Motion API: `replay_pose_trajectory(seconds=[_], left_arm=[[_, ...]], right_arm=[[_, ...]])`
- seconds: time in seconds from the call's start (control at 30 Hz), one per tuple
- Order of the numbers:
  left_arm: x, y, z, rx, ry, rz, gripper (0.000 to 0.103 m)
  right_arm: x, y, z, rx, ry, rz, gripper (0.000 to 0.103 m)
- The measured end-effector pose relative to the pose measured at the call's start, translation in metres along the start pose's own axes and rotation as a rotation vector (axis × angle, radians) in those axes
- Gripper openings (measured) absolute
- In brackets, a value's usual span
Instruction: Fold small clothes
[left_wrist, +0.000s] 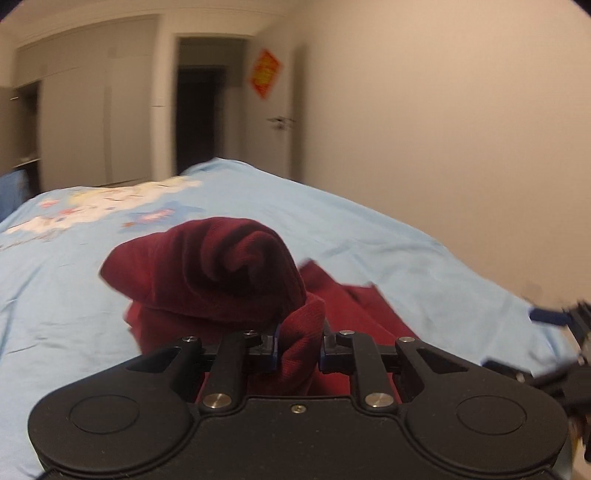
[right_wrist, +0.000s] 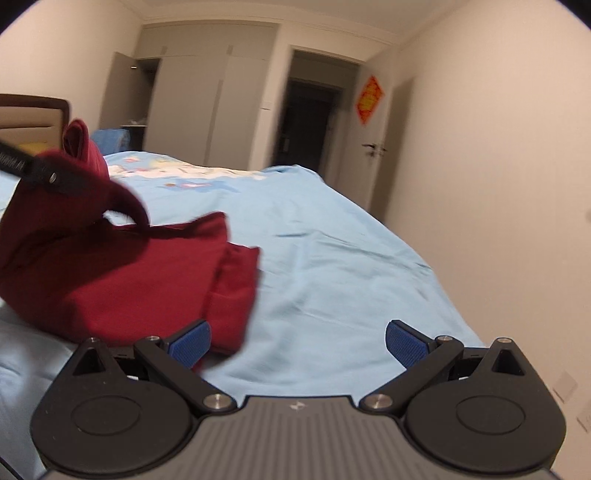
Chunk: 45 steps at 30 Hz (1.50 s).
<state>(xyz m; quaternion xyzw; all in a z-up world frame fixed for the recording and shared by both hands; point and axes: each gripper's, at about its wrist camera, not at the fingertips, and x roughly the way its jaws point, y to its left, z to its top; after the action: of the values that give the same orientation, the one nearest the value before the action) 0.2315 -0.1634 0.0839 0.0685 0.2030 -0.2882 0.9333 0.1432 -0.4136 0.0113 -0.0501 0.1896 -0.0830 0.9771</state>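
I am working in a home bedroom. A bed (right_wrist: 332, 258) with a light blue cartoon-print cover fills most of both views, and its padded headboard (right_wrist: 33, 118) shows at the left. Tall built-in wardrobe doors (right_wrist: 207, 107) line the far wall beside a dark open doorway (right_wrist: 306, 125). A red diamond-shaped paper decoration (right_wrist: 369, 99) hangs on the open door

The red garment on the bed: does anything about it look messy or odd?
Yes. One end of the red garment is lifted in a bunched, twisted lump by the left gripper, while the rest lies folded flat on the blue bedsheet.
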Motion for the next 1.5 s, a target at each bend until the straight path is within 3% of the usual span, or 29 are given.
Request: replay_pose_trajectory(seconds=[0.23,0.47,0.6,0.8,1.03,1.1,1.13,1.2,1.37,1.43,1.5], left_arm=[[0.018,-0.035,-0.030,0.127,0.089,-0.024,0.024],[0.000,-0.038,-0.040,0.125,0.052,-0.031,0.060],[-0.011,-0.047,-0.045,0.172,0.033,0.004,0.067],[-0.020,-0.050,-0.052,0.192,0.016,0.056,0.066],[-0.017,-0.047,-0.056,0.149,0.040,0.063,0.032],[-0.016,-0.047,-0.057,0.143,0.042,0.059,0.024],[-0.016,-0.047,-0.058,0.145,0.043,0.061,0.023],[-0.015,-0.049,-0.059,0.149,0.043,0.063,0.019],[-0.016,-0.047,-0.061,0.138,0.041,0.064,0.013],[-0.016,-0.046,-0.061,0.125,0.036,0.063,0.012],[-0.016,-0.046,-0.060,0.116,0.031,0.062,0.010]], right_arm=[[-0.002,-0.030,-0.014,0.082,0.036,-0.043,0.103],[0.003,-0.043,-0.014,0.187,0.050,0.024,0.103],[0.008,-0.042,-0.007,0.234,0.045,0.107,0.103],[0.025,-0.042,0.012,0.361,0.061,0.311,0.103],[0.065,-0.025,0.055,0.430,0.097,0.622,0.101],[0.080,-0.011,0.065,0.411,0.127,0.669,0.090],[0.088,-0.003,0.069,0.399,0.148,0.666,0.086],[0.104,0.011,0.076,0.371,0.191,0.638,0.069],[0.142,0.028,0.078,0.385,0.290,0.629,0.054],[0.153,0.033,0.075,0.381,0.322,0.618,0.043],[0.159,0.037,0.072,0.371,0.332,0.613,0.019]])
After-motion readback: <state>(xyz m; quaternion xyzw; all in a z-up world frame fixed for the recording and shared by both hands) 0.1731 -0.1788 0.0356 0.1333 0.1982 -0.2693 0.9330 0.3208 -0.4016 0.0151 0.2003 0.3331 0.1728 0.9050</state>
